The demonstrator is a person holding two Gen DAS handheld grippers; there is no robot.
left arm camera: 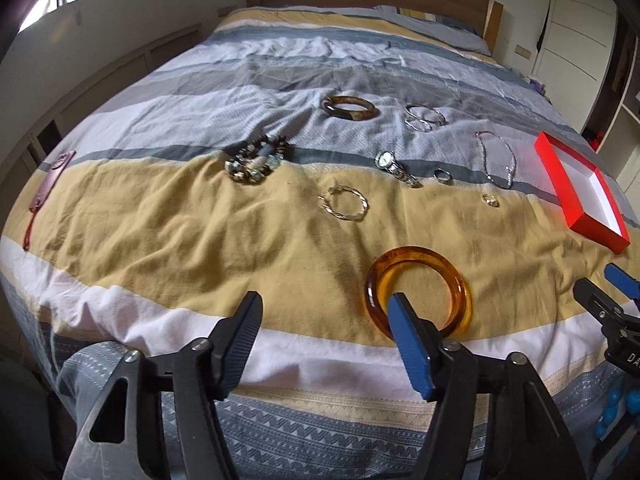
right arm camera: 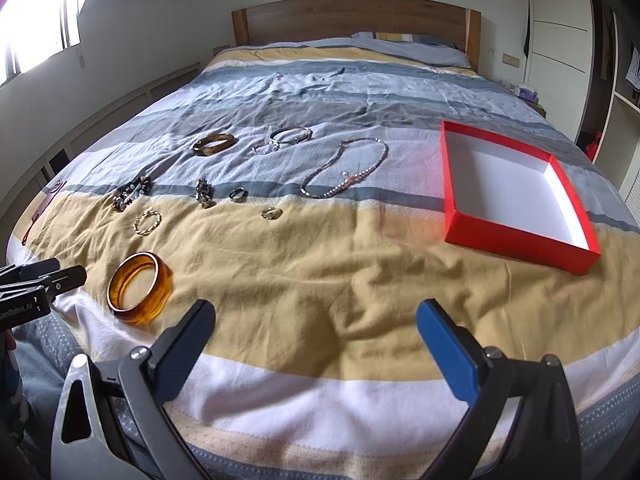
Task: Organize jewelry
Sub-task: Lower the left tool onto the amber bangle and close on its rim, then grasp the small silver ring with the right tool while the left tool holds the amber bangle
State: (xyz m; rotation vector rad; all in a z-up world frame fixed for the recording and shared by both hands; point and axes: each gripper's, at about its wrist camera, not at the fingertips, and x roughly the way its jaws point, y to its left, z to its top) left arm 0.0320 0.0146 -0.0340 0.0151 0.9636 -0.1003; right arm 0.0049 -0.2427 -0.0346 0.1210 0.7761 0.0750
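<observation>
An amber bangle (left arm camera: 416, 254) lies on the yellow stripe of the bedspread, near the foot of the bed. My left gripper (left arm camera: 326, 304) hovers open just before it; its blue finger overlaps the bangle's near rim in the left wrist view. In the right wrist view the bangle (right arm camera: 162, 288) lies clear of the left gripper's tips (right arm camera: 76, 274). My right gripper (right arm camera: 316, 312) stands open over bare bedspread, with nothing between its fingers. An empty red box (right arm camera: 516, 238) with a white inside sits to the right.
Farther up the bed lie a brown bangle (left arm camera: 362, 114), silver bangles (left arm camera: 416, 124), a silver necklace (right arm camera: 344, 178), a watch (left arm camera: 386, 159), beaded bracelets (left arm camera: 256, 160), a twisted gold hoop (left arm camera: 348, 218) and two small rings (left arm camera: 443, 175) (left arm camera: 491, 200). A pink pouch (left arm camera: 52, 176) lies far left.
</observation>
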